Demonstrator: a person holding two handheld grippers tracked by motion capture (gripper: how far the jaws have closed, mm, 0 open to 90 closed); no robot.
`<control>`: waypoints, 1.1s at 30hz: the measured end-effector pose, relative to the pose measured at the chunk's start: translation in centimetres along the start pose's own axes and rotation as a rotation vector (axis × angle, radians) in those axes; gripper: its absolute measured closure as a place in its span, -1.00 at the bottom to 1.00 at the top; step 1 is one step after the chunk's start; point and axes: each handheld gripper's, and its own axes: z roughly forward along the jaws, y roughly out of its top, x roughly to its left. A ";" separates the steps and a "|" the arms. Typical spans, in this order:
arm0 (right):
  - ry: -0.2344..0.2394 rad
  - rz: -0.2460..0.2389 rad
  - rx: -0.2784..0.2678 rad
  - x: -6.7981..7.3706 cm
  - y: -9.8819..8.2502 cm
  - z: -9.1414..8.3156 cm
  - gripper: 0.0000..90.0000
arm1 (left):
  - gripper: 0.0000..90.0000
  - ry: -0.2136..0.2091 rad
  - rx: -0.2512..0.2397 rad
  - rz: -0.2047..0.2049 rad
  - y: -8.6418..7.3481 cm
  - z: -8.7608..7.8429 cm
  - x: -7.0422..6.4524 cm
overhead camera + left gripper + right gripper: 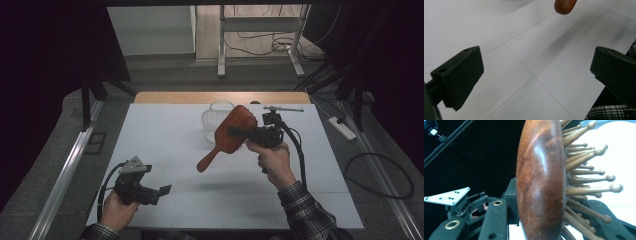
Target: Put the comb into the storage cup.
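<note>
Right gripper (pixel 250 133) fingers clamping wooden hairbrush (pixel 231 131), left gripper (pixel 159 193) fingers wide, empty

Only a white basket (pixel 216 120) stands on the far table (pixel 165 145), near side open

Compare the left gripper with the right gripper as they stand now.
The left gripper is open and holds nothing; the right gripper is shut on the wooden hairbrush. The left sits low near the table's front edge; the right is raised above the middle, near the white basket. Both are black, hand-held, and trail a cable.
</note>
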 end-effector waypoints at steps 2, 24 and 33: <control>-0.005 0.000 -0.001 0.0 0.1 0.0 0.25 | -1.00 0.012 0.002 0.000 -0.4 -0.3 0.2; -0.043 0.007 -0.049 -1.1 1.6 -0.5 0.25 | -1.00 0.084 -0.018 -0.017 -3.3 -3.1 1.2; -0.067 0.019 -0.068 -1.7 2.5 -0.8 0.25 | -1.00 0.080 -0.014 -0.031 -3.5 -3.4 1.3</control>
